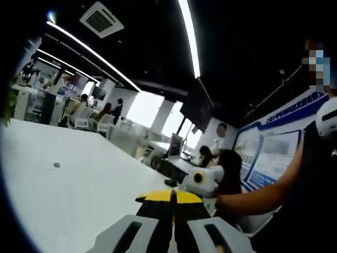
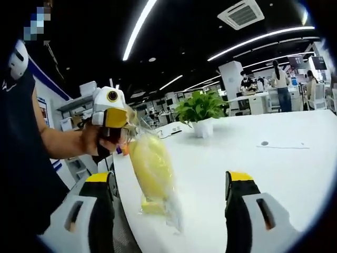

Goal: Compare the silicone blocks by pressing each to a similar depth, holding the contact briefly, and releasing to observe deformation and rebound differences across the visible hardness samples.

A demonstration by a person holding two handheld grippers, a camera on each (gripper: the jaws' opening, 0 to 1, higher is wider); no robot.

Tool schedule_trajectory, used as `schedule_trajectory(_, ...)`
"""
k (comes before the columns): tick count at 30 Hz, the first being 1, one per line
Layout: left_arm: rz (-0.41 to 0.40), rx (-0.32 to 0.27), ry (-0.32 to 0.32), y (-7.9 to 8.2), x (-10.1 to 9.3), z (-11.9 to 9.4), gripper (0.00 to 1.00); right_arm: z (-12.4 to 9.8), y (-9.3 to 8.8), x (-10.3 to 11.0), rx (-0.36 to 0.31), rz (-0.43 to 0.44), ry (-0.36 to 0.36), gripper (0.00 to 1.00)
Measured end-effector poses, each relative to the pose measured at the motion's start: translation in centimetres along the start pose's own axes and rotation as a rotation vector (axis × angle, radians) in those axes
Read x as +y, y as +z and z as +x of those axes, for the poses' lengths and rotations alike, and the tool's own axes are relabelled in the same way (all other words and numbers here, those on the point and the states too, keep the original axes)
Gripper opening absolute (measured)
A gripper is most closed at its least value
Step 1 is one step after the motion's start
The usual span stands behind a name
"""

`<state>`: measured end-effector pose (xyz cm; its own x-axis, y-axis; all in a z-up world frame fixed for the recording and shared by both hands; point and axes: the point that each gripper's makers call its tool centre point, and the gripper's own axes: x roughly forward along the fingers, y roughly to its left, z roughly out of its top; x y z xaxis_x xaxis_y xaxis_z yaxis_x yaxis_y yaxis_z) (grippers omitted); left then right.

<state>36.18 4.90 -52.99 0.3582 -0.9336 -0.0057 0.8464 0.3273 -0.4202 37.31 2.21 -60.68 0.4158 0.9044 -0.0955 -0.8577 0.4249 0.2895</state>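
Note:
A clear plastic bag (image 2: 151,169) with soft yellow silicone blocks in it hangs over the white table's near edge. Its top is pinched in my left gripper (image 2: 122,125), which a hand holds at the left of the right gripper view. In the left gripper view, the left gripper (image 1: 172,196) has its yellow-tipped jaws closed together. My right gripper (image 2: 169,182) stands wide open, one jaw on each side of the hanging bag and not touching it. The right gripper's white body (image 1: 203,180) comes in from the right of the left gripper view.
The white table (image 2: 279,174) stretches away, with a small dark spot (image 2: 264,143) on it and a potted green plant (image 2: 200,113) at its far end. The person's arm (image 1: 258,197) and dark torso are close by. Desks and seated people fill the room behind.

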Motion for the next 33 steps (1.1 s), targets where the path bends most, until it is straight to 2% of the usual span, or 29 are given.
schedule_trajectory(2,0.000,-0.005,0.003,0.1,0.1,-0.1,0.00,-0.3,0.2,-0.1,-0.005,-0.010,-0.005,0.88)
schedule_trajectory(5,-0.002,-0.010,0.004,0.3,0.1,-0.2,0.00,-0.4,0.2,-0.3,0.003,-0.019,-0.022,0.96)
schedule_trajectory(8,-0.005,-0.016,0.004,0.4,0.0,-0.2,0.00,-0.6,0.3,-0.2,-0.002,-0.018,-0.010,0.96)
schedule_trajectory(15,-0.015,-0.021,-0.001,0.4,0.0,0.2,0.00,-1.1,0.7,-0.5,-0.016,-0.031,-0.039,0.96)
schedule_trajectory(28,-0.056,-0.034,0.031,-0.1,0.9,1.3,0.00,-5.7,0.0,-3.2,-0.015,-0.054,-0.180,0.96)
schedule_trajectory(33,-0.073,-0.034,0.038,-0.5,1.1,1.9,0.00,-7.8,-2.1,-4.2,0.023,-0.046,-0.247,0.96)
